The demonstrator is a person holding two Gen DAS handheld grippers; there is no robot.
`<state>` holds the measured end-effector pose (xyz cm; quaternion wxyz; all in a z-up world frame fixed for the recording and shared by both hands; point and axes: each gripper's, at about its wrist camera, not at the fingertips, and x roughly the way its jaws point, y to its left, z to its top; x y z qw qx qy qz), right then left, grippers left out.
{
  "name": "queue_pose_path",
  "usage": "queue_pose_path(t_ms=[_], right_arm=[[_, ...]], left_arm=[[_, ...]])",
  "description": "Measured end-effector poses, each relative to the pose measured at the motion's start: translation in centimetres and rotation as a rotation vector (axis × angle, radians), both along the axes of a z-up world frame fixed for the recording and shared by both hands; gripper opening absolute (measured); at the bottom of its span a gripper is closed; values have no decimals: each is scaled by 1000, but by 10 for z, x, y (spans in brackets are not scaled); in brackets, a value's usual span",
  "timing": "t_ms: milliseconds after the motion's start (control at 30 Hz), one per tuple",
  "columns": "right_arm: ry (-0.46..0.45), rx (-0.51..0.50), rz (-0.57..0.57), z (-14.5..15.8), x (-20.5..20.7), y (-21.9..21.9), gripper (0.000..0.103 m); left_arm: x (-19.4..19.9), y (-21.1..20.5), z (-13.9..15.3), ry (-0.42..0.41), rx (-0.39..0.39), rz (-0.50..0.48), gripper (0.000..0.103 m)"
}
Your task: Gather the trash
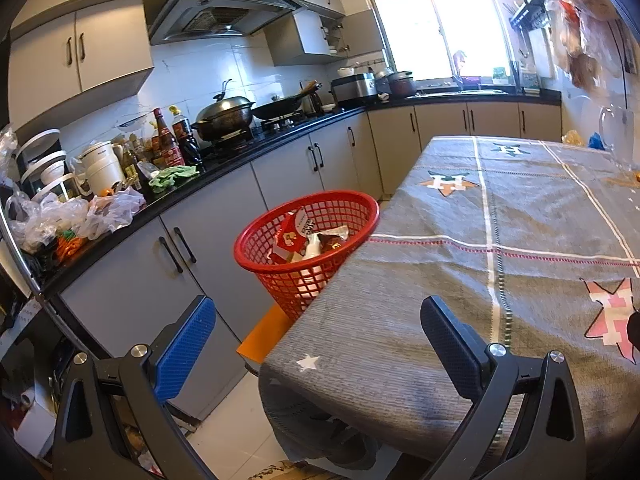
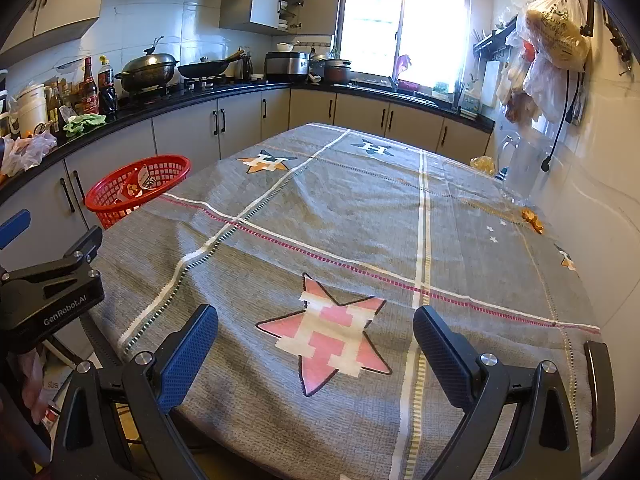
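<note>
Your stock: table point(image 2: 360, 216) in matt woven grey cloth; red basket point(image 1: 304, 236) of glossy plastic lattice; hand-held gripper pads point(image 2: 188, 360), dimpled blue rubber-like facing.

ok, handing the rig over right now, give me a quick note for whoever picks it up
Left gripper: open, empty, at the table's near left corner, facing the basket.
Right gripper: open, empty, above the pink star on the tablecloth.
Red basket: beside the table's left edge, already holding wrappers.
Left to do: small orange scraps near the clear jug by the wall, and a yellowish item at the far right; check whether these are trash. Rest of the cloth looks bare.
</note>
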<state>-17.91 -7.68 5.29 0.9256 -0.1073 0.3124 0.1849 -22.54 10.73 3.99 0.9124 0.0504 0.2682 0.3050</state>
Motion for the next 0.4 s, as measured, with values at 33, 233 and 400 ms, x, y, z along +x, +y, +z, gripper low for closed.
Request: queue_pose_path(t_ms=[33, 233, 400], right_arm=[[3, 1, -2, -1, 1, -1, 100], [26, 20, -38, -5, 13, -13, 100], [59, 29, -142, -7, 41, -38, 100]], left_arm=[[2, 0, 0, 5, 1, -3, 102], [17, -10, 0, 31, 11, -27, 102], [44, -30, 0, 98, -46, -176, 102]])
